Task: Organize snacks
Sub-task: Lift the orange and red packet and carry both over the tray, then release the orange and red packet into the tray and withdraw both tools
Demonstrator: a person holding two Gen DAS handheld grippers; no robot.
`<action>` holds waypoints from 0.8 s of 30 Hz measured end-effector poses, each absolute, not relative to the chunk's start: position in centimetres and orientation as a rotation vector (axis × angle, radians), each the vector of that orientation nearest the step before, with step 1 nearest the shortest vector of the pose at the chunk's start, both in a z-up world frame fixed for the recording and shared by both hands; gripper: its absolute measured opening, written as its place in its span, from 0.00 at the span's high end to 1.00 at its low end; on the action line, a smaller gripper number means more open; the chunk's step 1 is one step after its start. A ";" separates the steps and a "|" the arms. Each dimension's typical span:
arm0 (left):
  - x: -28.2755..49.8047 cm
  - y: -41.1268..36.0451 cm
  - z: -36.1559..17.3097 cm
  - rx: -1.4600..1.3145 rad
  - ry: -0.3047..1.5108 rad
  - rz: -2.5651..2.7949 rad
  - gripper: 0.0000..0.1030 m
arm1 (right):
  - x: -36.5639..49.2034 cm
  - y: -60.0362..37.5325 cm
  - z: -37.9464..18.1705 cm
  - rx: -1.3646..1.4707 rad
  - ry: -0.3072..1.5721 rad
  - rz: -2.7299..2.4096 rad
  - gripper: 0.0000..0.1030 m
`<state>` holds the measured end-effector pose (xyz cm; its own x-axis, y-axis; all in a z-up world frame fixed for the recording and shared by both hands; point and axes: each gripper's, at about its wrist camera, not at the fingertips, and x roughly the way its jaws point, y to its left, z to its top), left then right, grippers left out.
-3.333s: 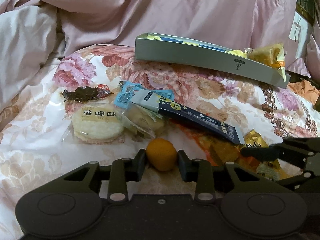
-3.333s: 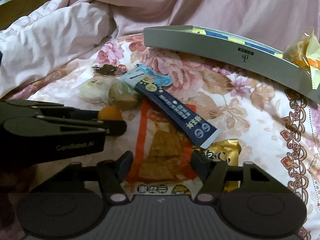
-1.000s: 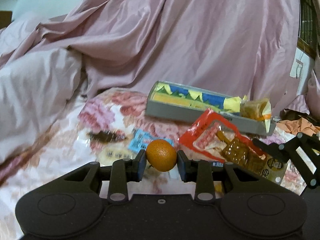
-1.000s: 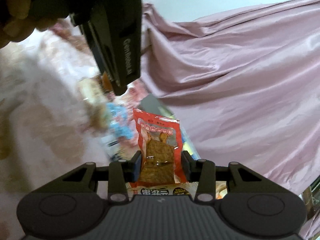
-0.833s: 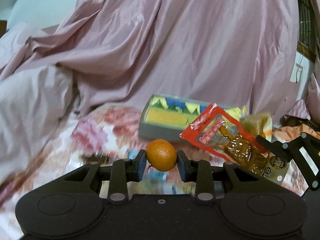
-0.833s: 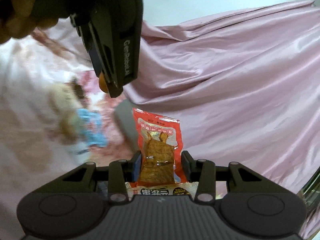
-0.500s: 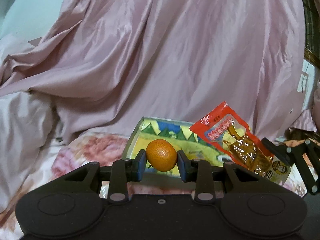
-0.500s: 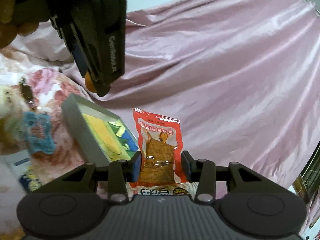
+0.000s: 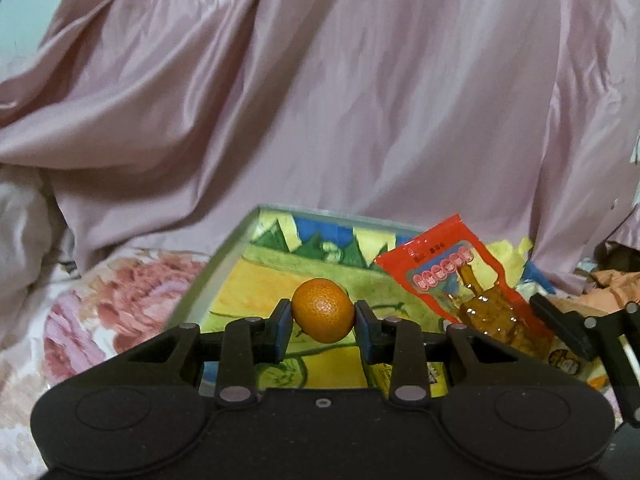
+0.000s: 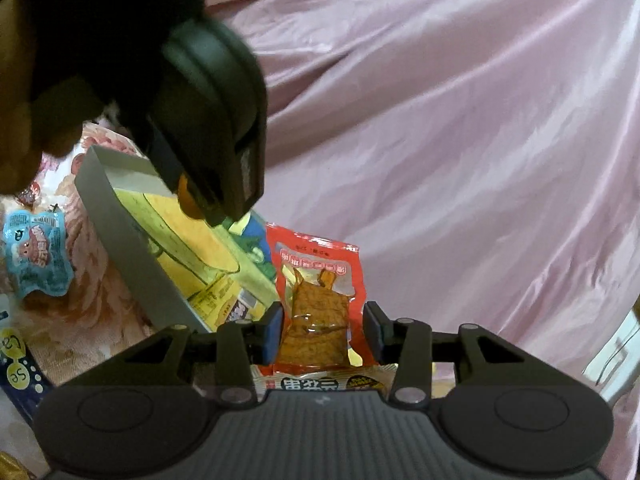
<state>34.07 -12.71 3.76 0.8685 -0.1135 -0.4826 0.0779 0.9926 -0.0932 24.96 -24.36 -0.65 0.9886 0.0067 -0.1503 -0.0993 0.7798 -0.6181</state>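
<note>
The left gripper [image 9: 323, 317] pinches a small orange [image 9: 322, 309] between its 2 blue-padded fingertips, pressed against both sides of the fruit. The orange hangs above the open grey box [image 9: 208, 276], whose inside is printed with a yellow, green and blue cartoon picture. The box rests on a floral bedspread [image 9: 120, 300] of pink and red blossoms, and behind it pale pink satin bedding [image 9: 320, 100] rises in heavy folds, filling most of the view.

The right gripper [image 10: 323, 330] clamps a red snack packet [image 10: 318, 300] near its lower end — the packet stands upright between the pads, and its clear window shows brown, ridged pieces inside. In the left wrist view the same packet leans over the right side of the box, with the right gripper's dark fingers beside it at the frame's edge.

From the right wrist view, the left gripper's black body looms large in the upper left, held by a person's hand [image 10: 28, 128], with a sliver of orange showing under its tip above the box. On the bedspread to the left of the box lie a light blue snack packet [image 10: 36, 256] and, at the frame's edge, a dark blue stick packet [image 10: 20, 380].
</note>
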 end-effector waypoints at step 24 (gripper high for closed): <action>33.2 -12.2 4.5 -0.144 0.510 0.012 0.04 | 24.6 -25.3 1.6 -0.508 0.102 0.071 0.05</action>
<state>33.19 -12.16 4.54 0.8727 -0.0241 -0.4877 -0.0477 0.9898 -0.1343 24.60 -25.33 1.55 0.9924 0.0425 -0.1151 -0.0932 0.8714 -0.4817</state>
